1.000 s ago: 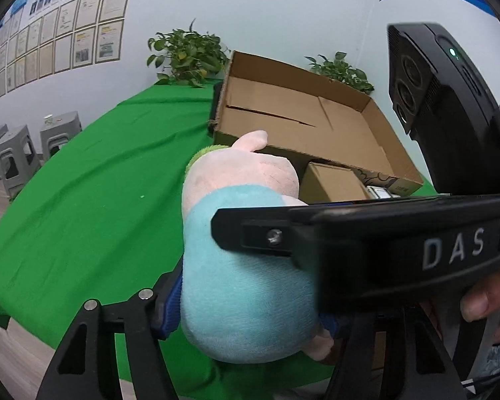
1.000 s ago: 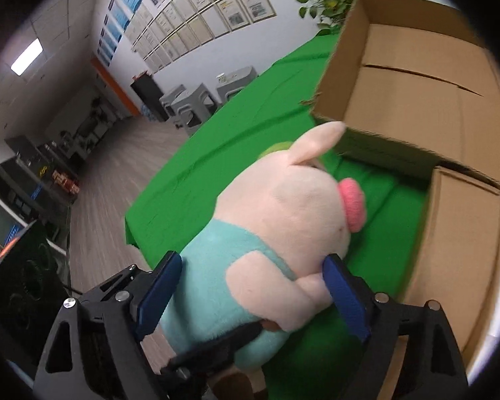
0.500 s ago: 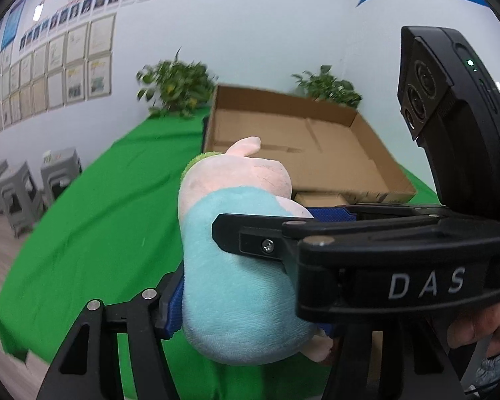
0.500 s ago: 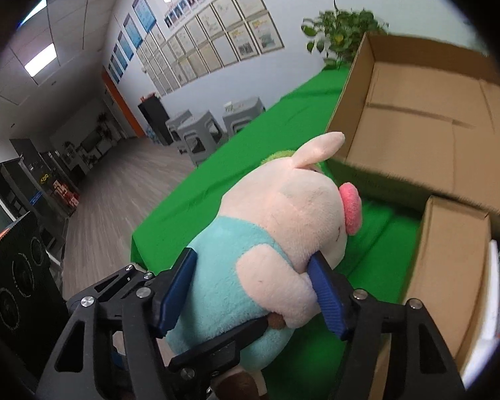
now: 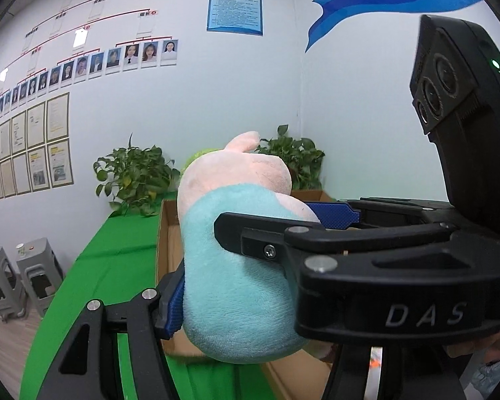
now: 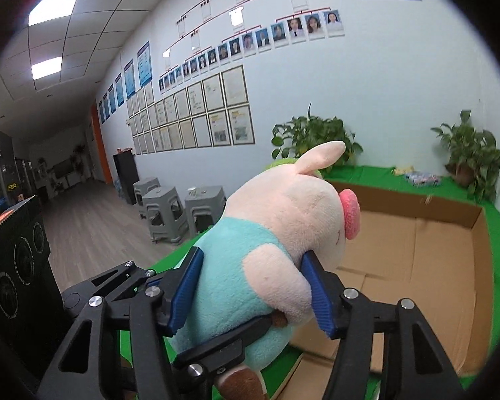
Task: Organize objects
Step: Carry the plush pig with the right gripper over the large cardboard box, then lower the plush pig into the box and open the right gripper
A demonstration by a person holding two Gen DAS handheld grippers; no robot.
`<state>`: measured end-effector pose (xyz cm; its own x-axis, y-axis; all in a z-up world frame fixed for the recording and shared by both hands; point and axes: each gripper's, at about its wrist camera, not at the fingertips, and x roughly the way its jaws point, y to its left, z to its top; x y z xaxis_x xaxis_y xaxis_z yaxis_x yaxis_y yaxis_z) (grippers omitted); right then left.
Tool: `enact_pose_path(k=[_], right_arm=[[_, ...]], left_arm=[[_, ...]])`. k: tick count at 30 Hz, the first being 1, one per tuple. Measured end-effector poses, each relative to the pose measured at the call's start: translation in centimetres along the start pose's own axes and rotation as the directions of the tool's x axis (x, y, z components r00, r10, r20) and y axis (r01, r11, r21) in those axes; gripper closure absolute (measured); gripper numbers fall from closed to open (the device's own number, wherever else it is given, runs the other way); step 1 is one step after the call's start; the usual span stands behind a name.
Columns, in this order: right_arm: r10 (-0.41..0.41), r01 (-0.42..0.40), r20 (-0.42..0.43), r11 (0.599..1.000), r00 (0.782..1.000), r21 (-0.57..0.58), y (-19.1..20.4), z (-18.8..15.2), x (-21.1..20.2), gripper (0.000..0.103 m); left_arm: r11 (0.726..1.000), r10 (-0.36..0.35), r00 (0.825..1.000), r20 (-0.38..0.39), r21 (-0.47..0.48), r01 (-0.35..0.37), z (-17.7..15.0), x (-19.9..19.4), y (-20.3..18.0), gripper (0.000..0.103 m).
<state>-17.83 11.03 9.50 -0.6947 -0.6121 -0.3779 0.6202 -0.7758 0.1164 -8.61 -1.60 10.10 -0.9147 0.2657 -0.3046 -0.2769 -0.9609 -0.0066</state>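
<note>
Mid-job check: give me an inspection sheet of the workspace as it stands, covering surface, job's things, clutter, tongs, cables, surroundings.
Surface: table with green cloth.
Job's things: plush pig held up in the air in front of the open cardboard box; the part of the box floor in view is bare.
Clutter: small packets on the cloth by the far potted plant.
Tongs: left tongs grip the pig's body; right tongs closing, pads pressed into the pig.
Cables: nothing seen.
Surroundings: grey stools, second potted plant, framed papers on the wall.

Both wrist views closely share the plush pig (image 5: 236, 266) and cardboard box (image 6: 416, 250).
</note>
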Motion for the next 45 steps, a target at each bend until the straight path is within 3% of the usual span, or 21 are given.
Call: enact_pose_path(k=[5, 10, 16, 24, 31, 33, 37, 41, 45], right_arm=[[0.004, -0.003, 0.005, 1.0, 1.0, -0.022, -1.3, 1.4, 2.1, 0.045], [0.027, -0.027, -0.032, 1.0, 0.999, -0.013, -1.9, 1.1, 5.1, 0.046], [0.091, -0.091, -0.095, 0.996, 0.991, 0.009, -3.2, -0.5, 9.0, 0.046], [0.129, -0.121, -0.142, 0.99, 0.981, 0.065, -5.1, -4.3, 13.1, 0.048], [0.13, -0.12, -0.206, 0.991, 0.97, 0.064, -5.1, -6.7, 15.1, 0.053], [0.142, -0.135, -0.21, 0.99, 0.967, 0.047, -4.7, -7.0, 15.2, 0.053], [0.131, -0.129, -0.226, 0.991, 0.965, 0.023, -4.0, -7.2, 15.6, 0.053], [0.128, -0.124, -0.249, 0.992, 0.96, 0.032, -4.0, -7.3, 15.8, 0.053], [0.122, -0.117, -0.271, 0.992, 0.955, 0.036, -3.9, -6.9, 16.1, 0.048]], left_arm=[[1.0, 0.002, 1.0, -0.005, -0.018, -0.002, 2.5, 3.7, 1.0, 0.045], [0.999, 0.017, 0.998, -0.055, -0.046, -0.02, 3.4, 10.0, 5.3, 0.045], [0.996, 0.029, 0.99, -0.136, -0.077, -0.04, 0.5, 15.7, 9.9, 0.045], [0.992, 0.014, 0.965, -0.26, -0.115, -0.045, -3.8, 22.2, 13.4, 0.045], [0.986, 0.001, 0.916, -0.401, -0.151, -0.067, -9.1, 23.2, 13.5, 0.038], [0.987, 0.009, 0.909, -0.416, -0.145, -0.076, -9.7, 23.0, 13.7, 0.037], [0.987, -0.004, 0.902, -0.431, -0.148, -0.066, -10.3, 21.8, 14.3, 0.036], [0.99, -0.023, 0.911, -0.411, -0.139, -0.038, -10.2, 19.9, 14.6, 0.037], [0.983, -0.012, 0.908, -0.418, -0.17, -0.066, -10.2, 18.6, 15.7, 0.037]])
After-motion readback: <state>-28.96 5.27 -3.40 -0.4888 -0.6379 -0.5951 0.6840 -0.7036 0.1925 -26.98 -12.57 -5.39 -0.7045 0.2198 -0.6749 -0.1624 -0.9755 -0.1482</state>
